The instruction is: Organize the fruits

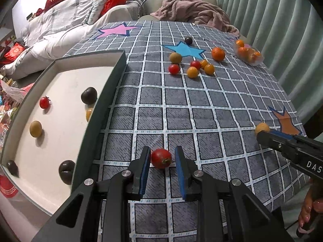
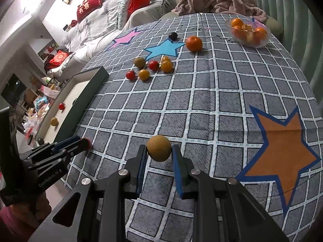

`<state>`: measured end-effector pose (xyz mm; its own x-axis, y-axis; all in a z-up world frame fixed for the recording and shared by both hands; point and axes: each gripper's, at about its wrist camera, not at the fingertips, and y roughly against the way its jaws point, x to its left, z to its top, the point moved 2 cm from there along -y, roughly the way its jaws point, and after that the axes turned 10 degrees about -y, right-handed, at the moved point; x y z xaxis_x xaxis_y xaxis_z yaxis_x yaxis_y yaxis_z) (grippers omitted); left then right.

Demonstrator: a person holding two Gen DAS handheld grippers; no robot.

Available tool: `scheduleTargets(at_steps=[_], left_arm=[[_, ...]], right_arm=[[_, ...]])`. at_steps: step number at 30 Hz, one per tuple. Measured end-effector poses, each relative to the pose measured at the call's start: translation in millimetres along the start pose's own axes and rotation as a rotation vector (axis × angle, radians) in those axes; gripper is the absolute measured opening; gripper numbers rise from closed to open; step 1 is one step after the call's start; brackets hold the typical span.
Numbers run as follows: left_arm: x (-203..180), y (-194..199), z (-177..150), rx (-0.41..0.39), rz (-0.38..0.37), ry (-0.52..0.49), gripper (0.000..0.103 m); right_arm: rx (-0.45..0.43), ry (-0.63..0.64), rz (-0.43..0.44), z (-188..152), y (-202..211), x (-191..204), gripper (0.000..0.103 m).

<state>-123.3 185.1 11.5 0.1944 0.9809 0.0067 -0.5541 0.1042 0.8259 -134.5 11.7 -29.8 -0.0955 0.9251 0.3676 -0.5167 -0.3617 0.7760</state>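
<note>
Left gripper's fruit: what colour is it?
Red: a cherry tomato between the left gripper pads, clearest in the left wrist view.

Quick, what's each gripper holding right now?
Left gripper: closed on a red cherry tomato.
Right gripper: closed on a round brownish-yellow fruit.

A pink blanket (image 2: 218,0) lies crumpled behind the checked tablecloth (image 2: 201,104), red cushions (image 2: 88,4) on the sofa (image 1: 60,32).

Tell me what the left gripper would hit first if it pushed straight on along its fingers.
Probably the checked tablecloth just ahead: the left gripper, shut on a red tomato, angles down at bare cloth. The tray lies to its left; depth is uncertain.
</note>
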Motion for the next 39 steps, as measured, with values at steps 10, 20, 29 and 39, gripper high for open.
scheduleTargets(at_steps=[10, 20, 29, 39], left_arm=[[11, 17, 2, -0.043, -0.010, 0.022, 0.026], [36, 31, 2, -0.071, 0.019, 0.058, 0.026], [91, 46, -7, -0.096, 0.092, 0.132, 0.026], [156, 42, -32, -0.062, 0.180, 0.239, 0.026]], right_arm=[[-0.002, 0.047, -0.007, 1, 3, 23, 0.027], [-0.004, 0.120, 0.012, 8, 5, 64, 0.027], [0.021, 0.195, 0.050, 12, -8, 114, 0.027], [0.076, 0.293, 0.094, 6, -36, 177, 0.027]])
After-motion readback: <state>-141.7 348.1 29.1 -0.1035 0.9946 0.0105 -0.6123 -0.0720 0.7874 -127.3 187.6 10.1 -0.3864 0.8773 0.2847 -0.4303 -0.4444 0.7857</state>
